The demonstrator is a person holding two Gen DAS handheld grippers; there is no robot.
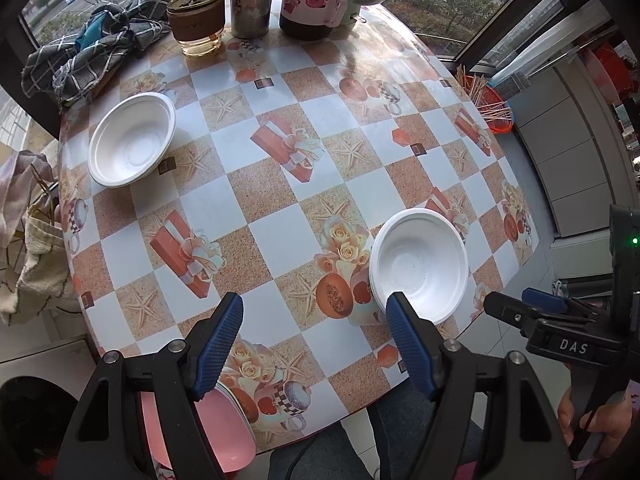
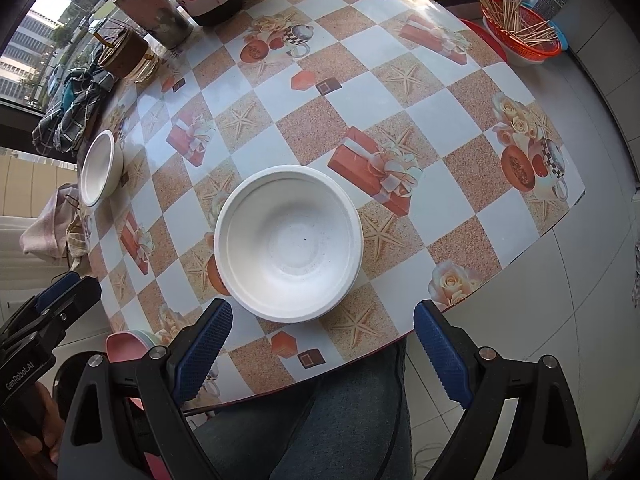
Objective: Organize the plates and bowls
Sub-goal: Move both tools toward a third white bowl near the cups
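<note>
Bowls first: far bowl [image 1: 132, 145] sits alone at about 10 o'clock on the table [image 1: 280, 208], near the checked cloth [image 1: 88, 56], well apart from everything else. Near bowl [image 1: 420, 264] at roughly 4 o'clock by the table edge; its rim looks doubled on the left side, so possibly two nested already, can't confirm. Pink plate [image 1: 216, 432] at 6 o'clock, at the near edge, partly hidden behind the left gripper [image 1: 316, 344]; in the right view a greenish rim shows under it, so likely a small stack.

Left gripper: jaws apart, nothing between them, hovering over bare tablecloth between plate and near bowl. Right gripper [image 2: 324, 344]: jaws wide apart, empty, hanging just short of the near bowl [image 2: 288, 240], pointing down.

Progress, judged: roughly mid-task. Plates seem gathered, near bowl placed. Left to do: far bowl still unstacked, needs bringing over. Cups and bottle at 12 o'clock untouched, not part of task.
</note>
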